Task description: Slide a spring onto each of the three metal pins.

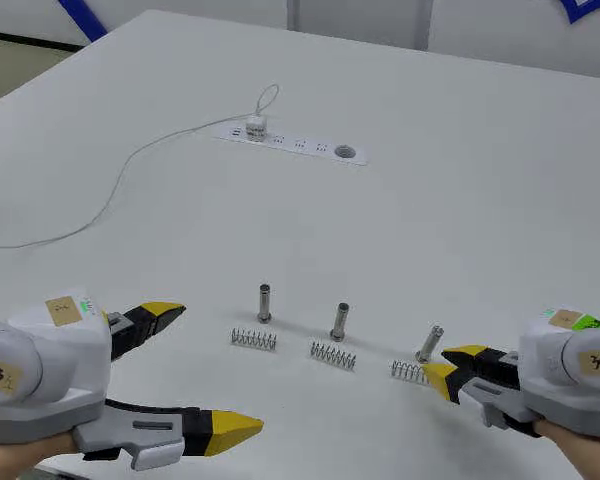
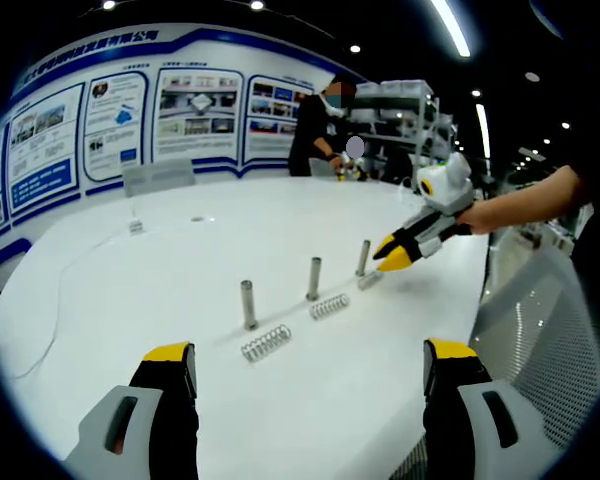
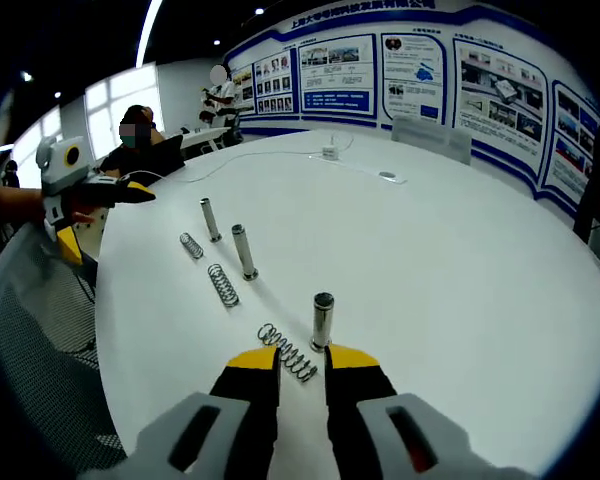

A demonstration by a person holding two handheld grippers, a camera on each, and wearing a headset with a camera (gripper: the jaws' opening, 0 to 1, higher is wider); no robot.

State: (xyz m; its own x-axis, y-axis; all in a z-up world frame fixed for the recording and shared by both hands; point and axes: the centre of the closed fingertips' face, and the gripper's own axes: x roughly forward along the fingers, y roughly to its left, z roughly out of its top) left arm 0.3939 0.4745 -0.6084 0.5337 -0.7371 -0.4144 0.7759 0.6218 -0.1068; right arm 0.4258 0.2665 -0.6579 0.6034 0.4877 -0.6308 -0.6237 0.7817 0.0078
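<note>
Three short metal pins stand upright in a row on the white table [image 1: 460, 200]: left pin [image 1: 264, 302], middle pin [image 1: 340, 321], right pin [image 1: 430, 343]. A loose spring lies in front of each: [image 1: 253, 339], [image 1: 333, 355], [image 1: 408, 371]. My right gripper [image 1: 450, 366] sits low at the right spring [image 3: 288, 352], jaws a narrow gap apart, with the spring's near end between the tips beside the right pin [image 3: 322, 320]. My left gripper [image 1: 205, 370] is wide open, holds nothing, and faces the left spring [image 2: 265, 343] from a short way off.
A white power strip [image 1: 290, 143] with a plug and a trailing cable [image 1: 120, 180] lies far back on the table. The table edge [image 3: 110, 400] curves close beside the springs in the right gripper view. People stand beyond the far side of the table.
</note>
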